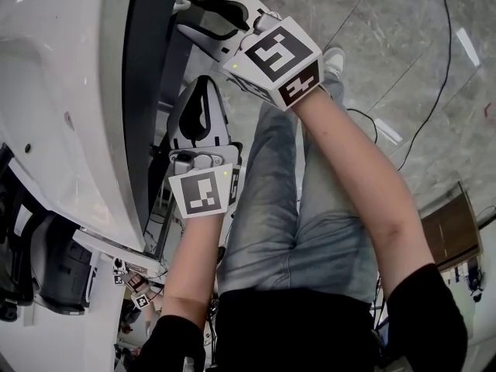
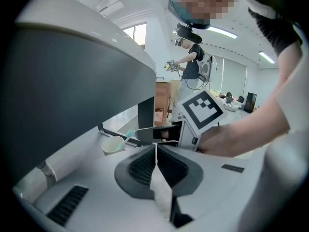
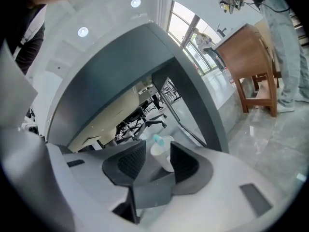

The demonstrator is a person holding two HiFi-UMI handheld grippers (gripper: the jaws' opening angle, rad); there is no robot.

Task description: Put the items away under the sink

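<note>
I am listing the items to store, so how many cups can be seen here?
1. The cup, with a toothbrush in it, stands between the open jaws of the right gripper. Other cups may be hidden.

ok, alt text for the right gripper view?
The right gripper is open, with a white paper cup between its jaws and a teal-tipped toothbrush standing in the cup. The grey underside of the sink curves overhead. To the right are a shiny floor and a wooden table.
</note>
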